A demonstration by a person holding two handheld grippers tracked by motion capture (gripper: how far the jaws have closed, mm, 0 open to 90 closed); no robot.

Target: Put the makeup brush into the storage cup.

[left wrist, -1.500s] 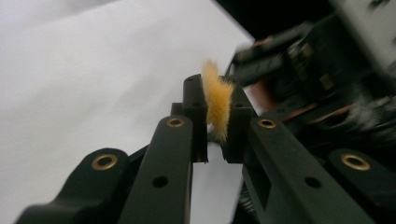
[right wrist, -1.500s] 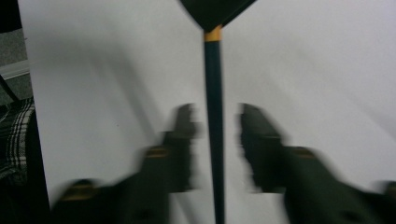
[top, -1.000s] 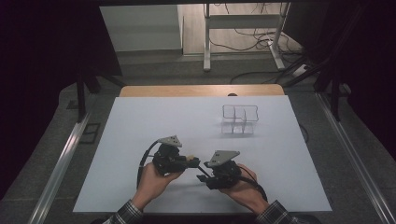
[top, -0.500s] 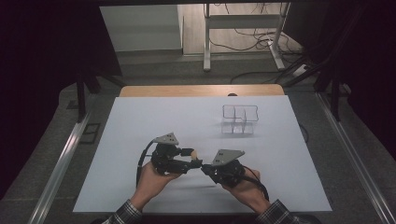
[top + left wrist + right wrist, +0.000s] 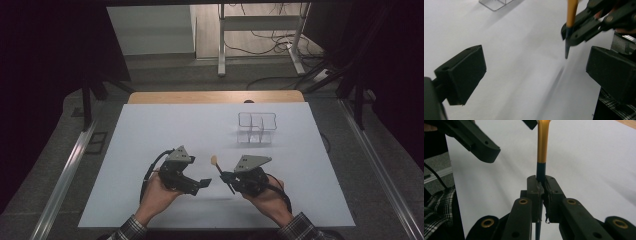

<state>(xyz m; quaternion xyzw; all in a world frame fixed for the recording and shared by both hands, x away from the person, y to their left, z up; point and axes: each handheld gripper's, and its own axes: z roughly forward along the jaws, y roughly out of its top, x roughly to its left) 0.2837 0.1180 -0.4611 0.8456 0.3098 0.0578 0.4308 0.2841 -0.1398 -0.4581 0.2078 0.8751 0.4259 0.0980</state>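
While right tool (image 5: 541, 185) clamps brush (image 5: 542, 147) | left tool (image 5: 534, 70) just opened, empty | back left off slowly, centre-frame.

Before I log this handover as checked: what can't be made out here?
- Tool: its head is cut off by the top edge in both gripper views and too small in the high view.
- Right gripper: its pads hide the handle between them.
- Clear rack: contents too faint from above.
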